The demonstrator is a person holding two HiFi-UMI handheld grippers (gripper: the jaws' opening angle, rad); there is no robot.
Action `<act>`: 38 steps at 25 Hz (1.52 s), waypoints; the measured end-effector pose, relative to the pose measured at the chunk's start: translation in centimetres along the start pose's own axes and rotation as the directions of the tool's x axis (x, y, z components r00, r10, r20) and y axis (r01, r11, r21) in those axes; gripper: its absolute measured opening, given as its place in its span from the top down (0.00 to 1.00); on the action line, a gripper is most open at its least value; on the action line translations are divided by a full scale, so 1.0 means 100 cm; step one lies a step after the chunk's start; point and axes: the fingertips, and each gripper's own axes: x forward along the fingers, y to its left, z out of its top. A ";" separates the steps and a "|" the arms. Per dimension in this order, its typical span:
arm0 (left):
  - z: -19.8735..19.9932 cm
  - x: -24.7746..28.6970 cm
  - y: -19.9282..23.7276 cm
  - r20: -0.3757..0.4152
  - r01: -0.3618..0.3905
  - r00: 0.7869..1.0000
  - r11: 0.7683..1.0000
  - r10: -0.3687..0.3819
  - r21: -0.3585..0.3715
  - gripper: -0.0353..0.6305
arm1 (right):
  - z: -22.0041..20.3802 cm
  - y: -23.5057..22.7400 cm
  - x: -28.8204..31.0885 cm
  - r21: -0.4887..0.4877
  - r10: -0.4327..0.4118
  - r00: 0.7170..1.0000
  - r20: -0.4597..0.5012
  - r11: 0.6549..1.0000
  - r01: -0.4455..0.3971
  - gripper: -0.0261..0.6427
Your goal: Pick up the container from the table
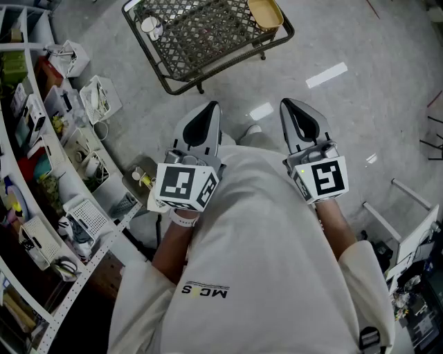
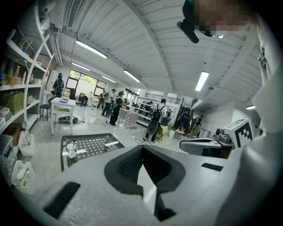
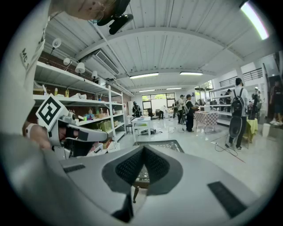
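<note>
While jaws of left gripper [image 1: 213, 108], right gripper [image 1: 287, 106] meet empty, container [image 1: 265, 12] lies far ahead.

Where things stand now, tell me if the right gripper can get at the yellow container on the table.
Probably not yet: the right gripper, shut, is held close in, well short of the container on the table. Nothing blocks the way; step closer.

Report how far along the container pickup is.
Done: nothing yet; the yellow container sits untouched on the mesh table. In hand: nothing, as the left claw and right claw are both shut and empty, well short of the table. Left: approach, open a claw, grasp the container, lift it.
</note>
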 end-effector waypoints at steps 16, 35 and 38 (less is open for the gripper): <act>0.027 -0.020 0.036 -0.012 0.089 0.996 0.996 -0.090 -0.003 0.92 | 0.026 0.032 0.014 0.054 -0.090 0.996 0.005 0.995 0.089 0.94; 0.019 0.036 0.077 -0.078 0.211 0.974 0.977 -0.212 -0.027 0.92 | 0.010 0.003 0.070 0.094 -0.194 0.980 -0.050 0.976 0.198 0.94; 0.025 0.074 0.070 -0.090 0.199 0.976 0.980 -0.199 -0.011 0.92 | 0.017 -0.033 0.086 0.084 -0.175 0.984 -0.028 0.981 0.176 0.94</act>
